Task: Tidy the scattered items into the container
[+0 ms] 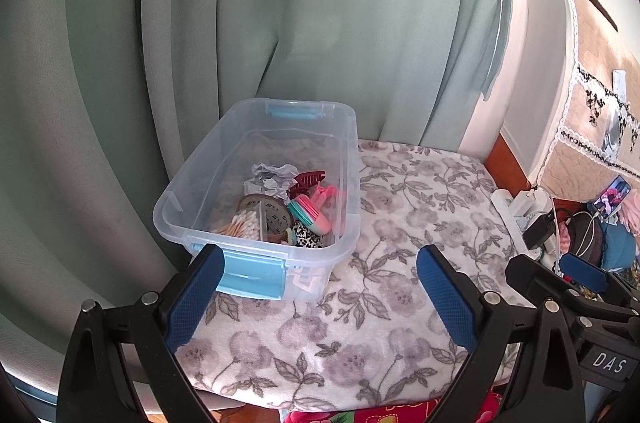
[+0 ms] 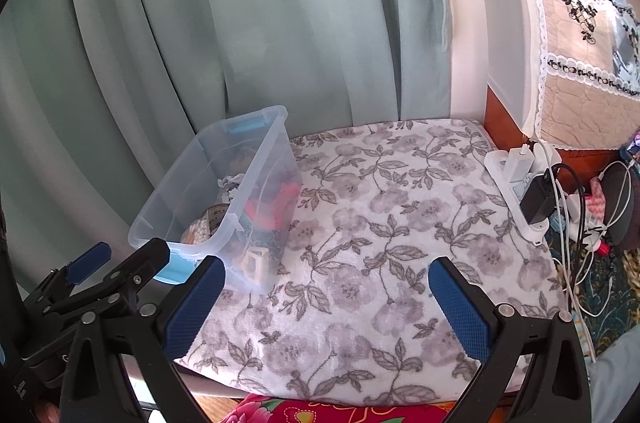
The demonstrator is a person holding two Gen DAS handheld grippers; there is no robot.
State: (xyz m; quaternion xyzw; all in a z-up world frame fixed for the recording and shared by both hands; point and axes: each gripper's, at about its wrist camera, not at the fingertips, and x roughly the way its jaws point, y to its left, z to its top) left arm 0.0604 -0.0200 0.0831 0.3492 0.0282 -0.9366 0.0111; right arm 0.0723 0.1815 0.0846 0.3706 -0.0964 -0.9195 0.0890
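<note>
The clear container (image 1: pixel 256 183) sits on the floral blanket (image 1: pixel 400 223) by the curtain — hair clips, cotton swabs, tape inside. Left gripper (image 1: pixel 320 287) and right gripper (image 2: pixel 328 299) both spread wide — empty.

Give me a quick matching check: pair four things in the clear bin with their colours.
1. crumpled paper ball
2. plastic claw hair clip
3. bundle of cotton swabs
4. near-end latch of the clear plastic bin

a. dark red
b. light blue
c. white-grey
d. white tips, tan sticks

Pairs: 1-c, 2-a, 3-d, 4-b
</note>
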